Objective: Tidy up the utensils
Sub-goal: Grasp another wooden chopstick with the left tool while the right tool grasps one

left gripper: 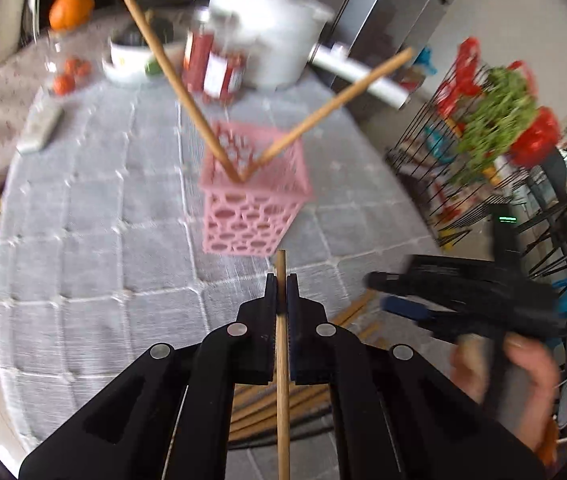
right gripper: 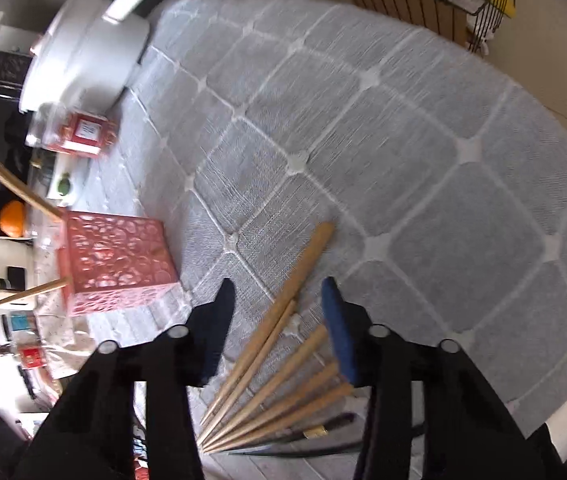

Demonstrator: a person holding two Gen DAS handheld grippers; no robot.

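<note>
In the left wrist view my left gripper (left gripper: 281,280) is shut on a single wooden chopstick (left gripper: 282,360) that runs straight up between its jaws. Ahead on the grey quilted cloth (left gripper: 103,200) stands a pink perforated basket (left gripper: 251,208) with two wooden chopsticks (left gripper: 179,80) leaning out of it in a V. My right gripper (left gripper: 381,292) is at the lower right, held by a hand (left gripper: 523,368). In the right wrist view my right gripper (right gripper: 277,296) is open low over a fan of several wooden chopsticks (right gripper: 303,264) on the cloth; two of them lie between its jaws. The basket (right gripper: 115,260) is at its left.
At the back of the table are a white pot (left gripper: 271,32), a red-labelled jar (left gripper: 215,64), a white bowl (left gripper: 127,60), an orange fruit (left gripper: 71,8) and a remote (left gripper: 39,128). A black wire rack (left gripper: 463,152) stands beyond the right table edge. Dark chopsticks (right gripper: 323,428) lie beside the wooden fan.
</note>
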